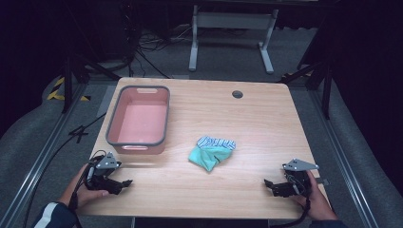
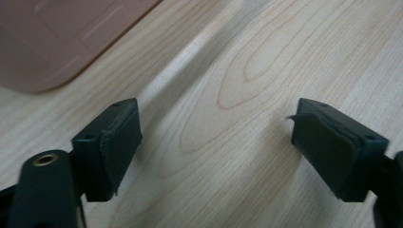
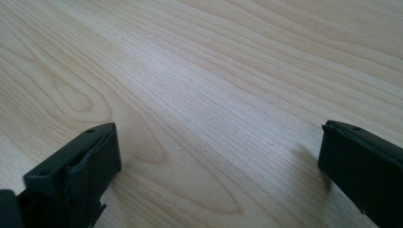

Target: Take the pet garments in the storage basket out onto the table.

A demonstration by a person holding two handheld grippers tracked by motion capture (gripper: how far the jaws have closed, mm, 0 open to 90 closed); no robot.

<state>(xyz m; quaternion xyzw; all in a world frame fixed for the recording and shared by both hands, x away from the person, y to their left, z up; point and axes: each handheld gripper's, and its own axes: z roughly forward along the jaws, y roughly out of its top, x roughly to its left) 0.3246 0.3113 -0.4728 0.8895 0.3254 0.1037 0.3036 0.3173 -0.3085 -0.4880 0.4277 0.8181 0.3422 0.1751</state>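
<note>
While both tongs, left [image 1: 124,183] and right [image 1: 269,183], rest apart at bottom corners, the crumpled cloth [image 1: 212,152] lies mid-frame, probably meant for the pink tub [image 1: 110,127] upper left.

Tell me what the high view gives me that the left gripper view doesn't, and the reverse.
High view alone: the crumpled green and striped cloth mid-table, the whole pink bin, both hands, and the right tongs near the front right corner. Left gripper view alone: a close look at the left tongs, jaws wide apart with bare wood between them. Shared: the wooden table, the left tongs and part of the pink bin.
</note>
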